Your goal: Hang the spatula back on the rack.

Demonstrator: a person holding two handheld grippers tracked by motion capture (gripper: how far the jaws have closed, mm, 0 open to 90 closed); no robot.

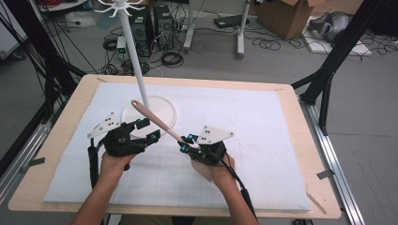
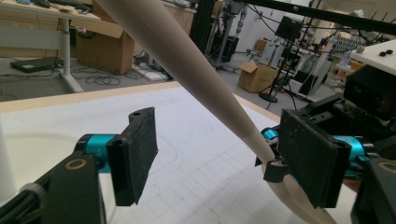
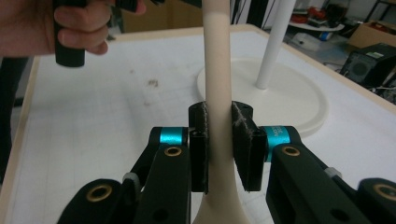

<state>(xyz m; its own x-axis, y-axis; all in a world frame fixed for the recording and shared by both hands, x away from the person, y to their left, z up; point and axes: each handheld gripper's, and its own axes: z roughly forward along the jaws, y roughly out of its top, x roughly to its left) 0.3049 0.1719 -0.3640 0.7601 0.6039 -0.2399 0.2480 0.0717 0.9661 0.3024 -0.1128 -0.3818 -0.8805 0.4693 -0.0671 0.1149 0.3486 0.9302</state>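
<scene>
A long pale beige utensil [image 1: 157, 123] slants up and to the left over the white mat. My right gripper [image 1: 186, 143] is shut on its handle near the lower end; in the right gripper view both pads [image 3: 198, 140] press on the shaft [image 3: 218, 70], which widens below the jaws. My left gripper [image 1: 147, 130] stands open just left of it. In the left gripper view [image 2: 215, 140] the handle [image 2: 187, 60] crosses above the gap and runs down past the right pad [image 2: 308, 158], touching neither pad.
A white stand with a tall pole [image 1: 133, 51] and a round base [image 1: 164, 105] rises behind the grippers, hooks at its top. A white mat [image 1: 263, 131] covers the wooden table [image 1: 312, 154]. Cables, boxes and black frame legs surround the table.
</scene>
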